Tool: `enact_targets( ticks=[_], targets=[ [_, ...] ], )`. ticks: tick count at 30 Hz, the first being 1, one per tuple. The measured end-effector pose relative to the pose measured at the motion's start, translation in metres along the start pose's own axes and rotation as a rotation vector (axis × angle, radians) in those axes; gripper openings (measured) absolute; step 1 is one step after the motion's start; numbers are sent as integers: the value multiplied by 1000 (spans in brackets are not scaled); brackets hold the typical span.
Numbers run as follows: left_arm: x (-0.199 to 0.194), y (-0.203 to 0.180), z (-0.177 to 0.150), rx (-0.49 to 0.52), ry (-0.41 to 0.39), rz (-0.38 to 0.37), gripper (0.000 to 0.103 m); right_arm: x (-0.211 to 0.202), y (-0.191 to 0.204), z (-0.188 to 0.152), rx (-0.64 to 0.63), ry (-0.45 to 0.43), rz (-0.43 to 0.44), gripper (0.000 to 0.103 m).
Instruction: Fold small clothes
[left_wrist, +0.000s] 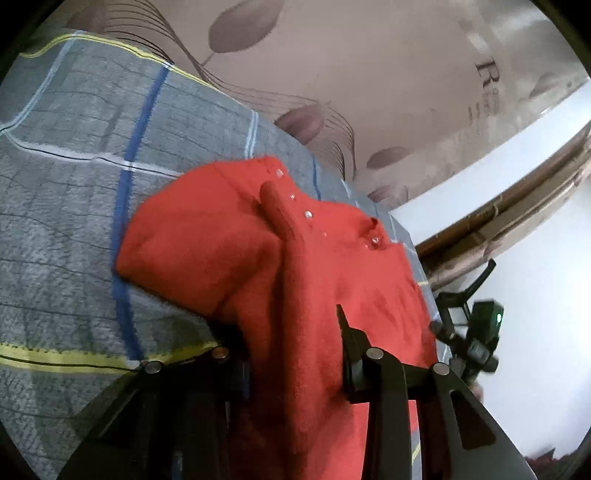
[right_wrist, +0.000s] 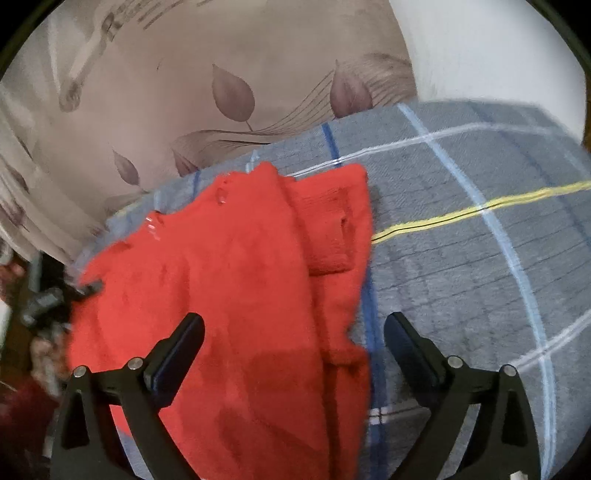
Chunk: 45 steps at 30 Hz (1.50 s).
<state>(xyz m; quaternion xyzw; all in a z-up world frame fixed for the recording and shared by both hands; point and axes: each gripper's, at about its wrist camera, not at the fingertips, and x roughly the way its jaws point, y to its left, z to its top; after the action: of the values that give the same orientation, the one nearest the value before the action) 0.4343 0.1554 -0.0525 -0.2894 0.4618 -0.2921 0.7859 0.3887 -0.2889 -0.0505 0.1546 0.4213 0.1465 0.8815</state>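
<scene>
Looking along my left tongs (left_wrist: 295, 354), I see the red cardigan (left_wrist: 314, 251) lying on a grey checked blanket (left_wrist: 74, 184). Cloth drapes over one finger, so I cannot tell if they grip it. One sleeve seems folded across the front, so the fold looks partly done. The buttons run away from me toward the curtain (left_wrist: 369, 74).

From my right tongs (right_wrist: 293, 338), spread wide above the cardigan (right_wrist: 221, 295), its long axis again runs from near me toward the curtain (right_wrist: 184, 74).
</scene>
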Motion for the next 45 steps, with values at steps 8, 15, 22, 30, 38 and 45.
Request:
enact_targets(
  ticks=[8,15,22,30,38,45],
  targets=[
    [-2,2,-3,2,-19,-18,37,15,-16,26,57,37,139,98],
    [-3,0,-6,23,-31,-6,39,25,-12,29,26,59,214,96],
    [-2,-15,-6,20,-25,145,29,10,-23,17,96,-19,174,95],
    [1,-59,2,109,27,337,28,-29,-28,-22,163,-120,216,96],
    [13,-112,18,78,51,426,25,-38,-26,-29,144,-140,251,96],
    [66,-177,22,23,82,390,25,-47,-37,-33,182,-181,296,96]
  ],
)
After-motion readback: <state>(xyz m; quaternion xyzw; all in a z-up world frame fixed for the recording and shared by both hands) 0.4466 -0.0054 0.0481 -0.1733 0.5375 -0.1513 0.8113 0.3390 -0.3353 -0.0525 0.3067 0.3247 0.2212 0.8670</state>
